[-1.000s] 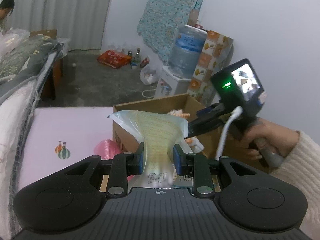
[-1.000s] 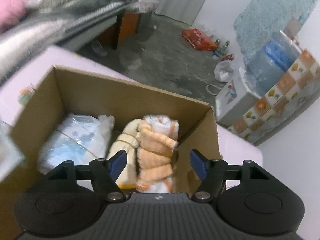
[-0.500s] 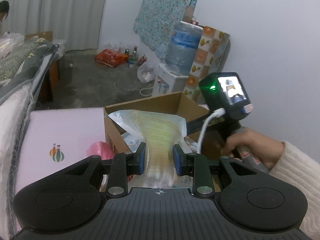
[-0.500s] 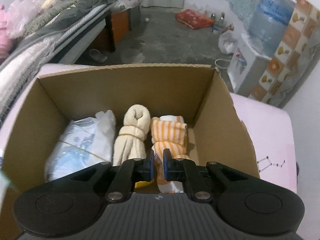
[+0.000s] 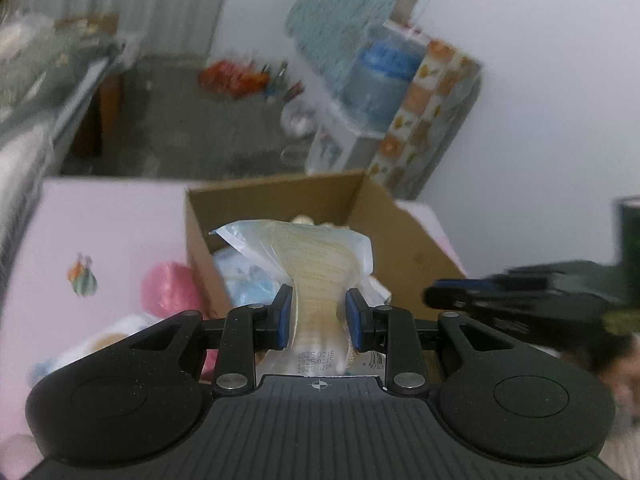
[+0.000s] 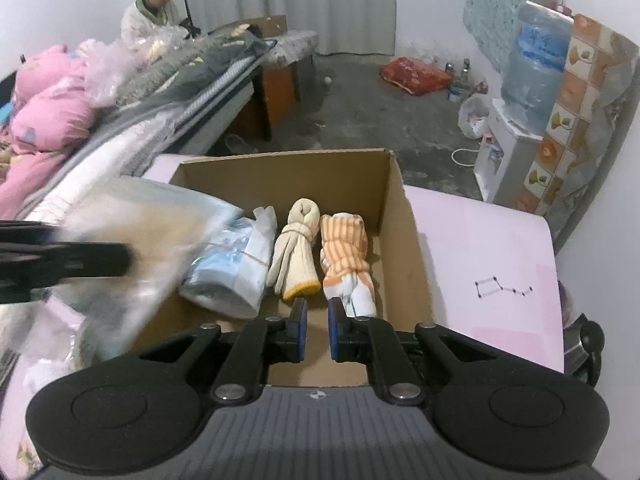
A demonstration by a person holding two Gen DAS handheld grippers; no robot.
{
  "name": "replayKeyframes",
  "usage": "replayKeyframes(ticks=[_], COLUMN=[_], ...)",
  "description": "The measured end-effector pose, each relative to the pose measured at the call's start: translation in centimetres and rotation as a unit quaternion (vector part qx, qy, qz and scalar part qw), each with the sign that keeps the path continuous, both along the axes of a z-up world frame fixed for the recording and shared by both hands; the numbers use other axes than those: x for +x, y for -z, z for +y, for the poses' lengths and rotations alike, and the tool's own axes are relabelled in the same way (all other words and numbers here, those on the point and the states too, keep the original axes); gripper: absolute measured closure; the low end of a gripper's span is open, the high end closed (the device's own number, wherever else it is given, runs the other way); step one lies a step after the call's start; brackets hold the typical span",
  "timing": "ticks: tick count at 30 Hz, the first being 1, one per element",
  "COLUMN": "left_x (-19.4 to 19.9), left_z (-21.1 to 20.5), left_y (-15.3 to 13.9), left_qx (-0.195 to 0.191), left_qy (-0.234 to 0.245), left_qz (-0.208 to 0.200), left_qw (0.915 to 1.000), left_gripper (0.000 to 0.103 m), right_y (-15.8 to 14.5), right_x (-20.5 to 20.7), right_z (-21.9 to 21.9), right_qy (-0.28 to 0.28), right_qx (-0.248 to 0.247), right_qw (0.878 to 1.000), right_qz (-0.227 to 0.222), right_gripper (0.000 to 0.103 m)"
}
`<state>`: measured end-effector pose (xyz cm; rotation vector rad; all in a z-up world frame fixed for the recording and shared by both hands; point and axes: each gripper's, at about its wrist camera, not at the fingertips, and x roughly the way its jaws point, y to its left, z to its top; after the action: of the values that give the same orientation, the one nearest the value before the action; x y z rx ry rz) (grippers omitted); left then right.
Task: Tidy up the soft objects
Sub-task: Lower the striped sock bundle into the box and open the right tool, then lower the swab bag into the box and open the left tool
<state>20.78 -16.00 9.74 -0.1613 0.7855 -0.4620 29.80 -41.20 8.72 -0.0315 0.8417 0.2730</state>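
Item: clear plastic packet (image 5: 320,264), pinched at its waist by my left gripper (image 5: 316,316), held over the near edge of the cardboard box (image 6: 394,216). Printed on the packet I read: 2025 0215. My right gripper (image 6: 317,326): nearly closed on nothing. In the box: blue-white packet (image 6: 232,264), cream roll (image 6: 298,248), orange-striped roll (image 6: 346,256).

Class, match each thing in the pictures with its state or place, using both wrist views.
Things:
1. clear packet
2. orange striped roll
3. cream roll
4. water bottle

States or places:
A. middle of the cardboard box
B. pinched in the left tongs
C. on the white dispenser
D. nearest the box's right wall

Pairs: 1-B, 2-D, 3-A, 4-C
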Motion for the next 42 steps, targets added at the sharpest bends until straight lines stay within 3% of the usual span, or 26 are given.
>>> replayKeyframes(ticks=[3,6,10,12,15,16,17,20,25,29,31,33,34,35,37,40,41,42], left_x=[1.6,2.9,3.2,2.8,2.0,1.8,1.9,2.1,3.7,5.8,6.3,6.4,6.0,5.8,5.1,3.5,3.1,2.9], left_z=[-2.4,-4.4,-6.1,-6.1,-6.5,-6.8,-7.0,-8.5,-11.5,-13.7,-14.7,-15.0,-14.9,-14.7,-14.0,-13.5,-13.2,-13.0], left_y=[1.5,3.1,3.3,2.5,1.2,1.0,1.0,2.1,4.3,6.1,7.1,8.1,8.3,8.5,8.6,8.8,8.7,8.3], left_qx=[0.024,0.059,0.128,0.134,0.197,0.211,0.22,0.237,0.281,0.275,0.293,0.316,0.325,0.333,0.372,0.449,0.462,0.46], left_qy=[-0.003,-0.01,0.007,0.017,0.029,0.039,0.061,0.104,0.147,0.182,0.2,0.191,0.189,0.193,0.188,0.194,0.193,0.192], left_qz=[0.049,0.11,0.14,0.14,0.098,0.086,0.082,0.092,0.052,0.045,0.048,0.072,0.084,0.102,0.112,0.077,0.07,0.063], left_qw=[0.9985,0.9921,0.9819,0.9809,0.9751,0.9729,0.9702,0.9616,0.9468,0.943,0.9337,0.9267,0.9229,0.9174,0.9022,0.869,0.8629,0.8648], left_gripper=[0.076,0.069,0.033,0.034,0.039,0.046,0.055,0.066,0.066,0.064,0.066,0.077,0.092,0.097,0.097,0.096,0.095,0.095], right_y=[-0.3,-0.2,0.5,0.8,0.8,0.7,0.6,0.3,0.0,0.4,0.8,1.3,1.5,1.6,1.9,2.0,2.0,1.9], right_x=[-0.7,-1.0,-0.8,-0.9,-1.1,-1.1,-1.2,-1.9,-3.6,-4.1,-3.9,-3.7,-3.7,-3.8,-3.7,-3.5,-3.4,-3.4], right_z=[-0.6,-0.6,-0.3,-0.2,-0.1,-0.1,-0.1,-0.6,-2.0,-2.5,-2.6,-2.7,-2.8,-2.8,-3.0,-2.8,-2.8,-2.6], right_qy=[0.01,0.012,0.009,0.004,-0.003,-0.004,-0.006,-0.011,-0.011,-0.007,-0.006,-0.003,-0.004,-0.004,-0.005,-0.005,-0.004,-0.005], right_qx=[0.004,0.006,-0.001,-0.004,0.0,0.002,0.005,0.008,0.008,0.002,0.003,0.004,0.005,0.007,0.01,0.016,0.016,0.016], right_qw=[1.0,1.0,1.0,1.0,1.0,1.0,1.0,1.0,1.0,1.0,1.0,1.0,1.0,1.0,1.0,1.0,1.0,1.0], right_qz=[0.002,0.007,0.018,0.021,0.016,0.014,0.012,0.007,0.005,0.006,0.01,0.014,0.016,0.017,0.019,0.021,0.021,0.02], right_gripper=[0.052,0.052,0.052,0.052,0.052,0.052,0.052,0.052,0.052,0.052,0.052,0.052,0.052,0.052,0.052,0.052,0.052,0.052])
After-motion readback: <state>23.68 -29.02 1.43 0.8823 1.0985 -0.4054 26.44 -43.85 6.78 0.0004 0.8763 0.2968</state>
